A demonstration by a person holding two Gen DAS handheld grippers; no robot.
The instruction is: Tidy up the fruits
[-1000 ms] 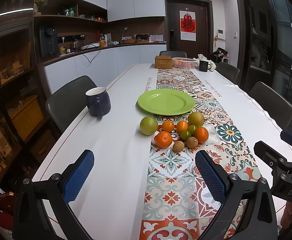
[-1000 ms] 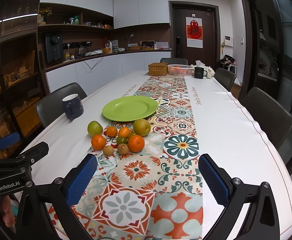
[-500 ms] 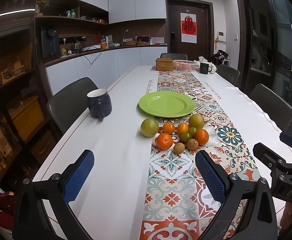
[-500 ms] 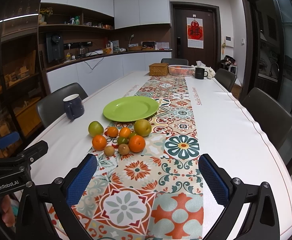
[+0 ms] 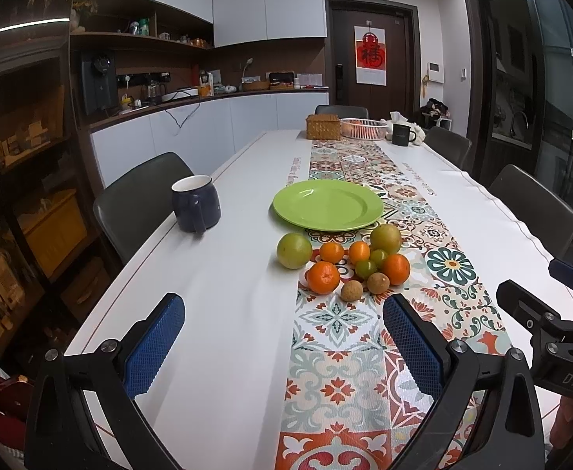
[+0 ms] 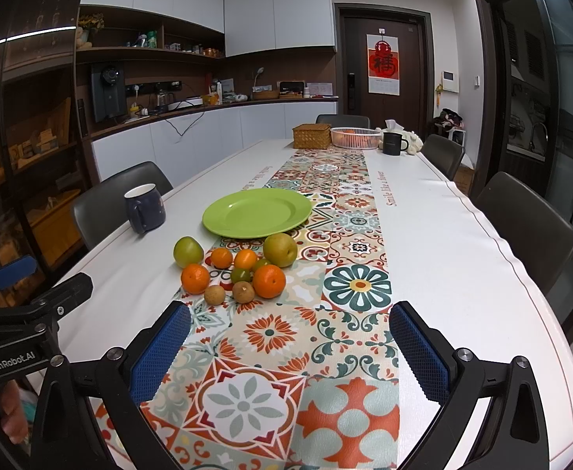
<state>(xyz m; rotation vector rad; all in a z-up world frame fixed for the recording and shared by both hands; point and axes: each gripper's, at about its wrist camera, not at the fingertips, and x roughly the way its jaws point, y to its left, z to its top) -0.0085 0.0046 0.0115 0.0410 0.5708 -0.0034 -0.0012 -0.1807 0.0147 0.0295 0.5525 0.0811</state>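
Note:
A cluster of fruit (image 5: 345, 262) lies on the patterned runner: several oranges (image 5: 323, 277), two large green-yellow fruits (image 5: 294, 250), small green ones and two brown ones. An empty green plate (image 5: 327, 204) sits just beyond it. The cluster (image 6: 239, 270) and the plate (image 6: 257, 212) also show in the right wrist view. My left gripper (image 5: 282, 346) is open and empty, near the table's front, short of the fruit. My right gripper (image 6: 288, 352) is open and empty, to the right of the left one.
A dark blue mug (image 5: 195, 203) stands left of the plate. A wicker box (image 5: 323, 127), a white basket (image 5: 363, 128) and a black mug (image 5: 402, 134) sit at the far end. Grey chairs (image 5: 137, 199) line both sides of the white table (image 5: 216, 313).
Both views have risen and edged slightly towards the fruit. Both grippers stay open and nothing on the table has moved.

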